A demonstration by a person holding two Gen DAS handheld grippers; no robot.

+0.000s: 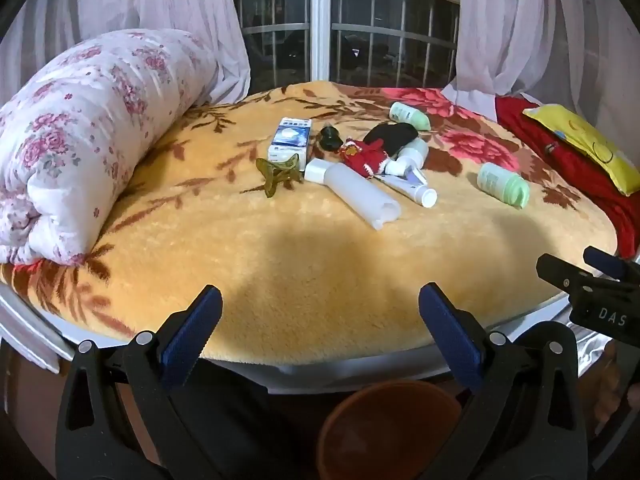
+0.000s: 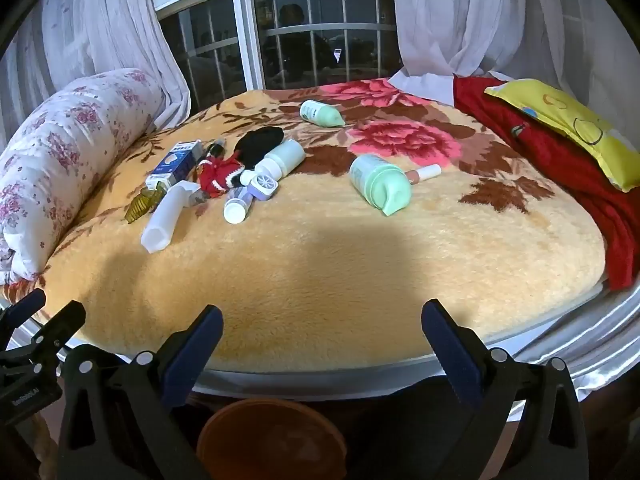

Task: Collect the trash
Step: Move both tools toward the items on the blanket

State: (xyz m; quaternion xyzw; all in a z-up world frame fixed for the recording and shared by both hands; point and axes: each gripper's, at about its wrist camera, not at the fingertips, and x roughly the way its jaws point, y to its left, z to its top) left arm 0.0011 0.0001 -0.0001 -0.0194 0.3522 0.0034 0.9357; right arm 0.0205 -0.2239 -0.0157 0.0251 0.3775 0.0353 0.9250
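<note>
Litter lies in a cluster on the yellow flowered blanket point(image 1: 320, 264): a blue-and-white box point(image 1: 290, 139), a long white tube point(image 1: 354, 192), a capped white tube point(image 1: 412, 187), a red knitted piece point(image 1: 362, 156), a black cloth point(image 1: 390, 134), an olive plastic scrap point(image 1: 278, 174). Two green bottles point(image 1: 504, 183) point(image 1: 410, 116) lie apart on the right. A brown bin point(image 1: 388, 428) stands on the floor below the bed edge. My left gripper point(image 1: 320, 320) and right gripper point(image 2: 322, 332) both hang open and empty over the near edge, far from the litter.
A rolled floral quilt point(image 1: 88, 132) fills the bed's left side. A red cloth point(image 1: 568, 168) with a yellow pillow point(image 1: 580, 144) lies on the right. A barred window point(image 1: 344, 36) and white curtains point(image 1: 532, 24) stand behind. The right gripper shows at the left wrist view's right edge.
</note>
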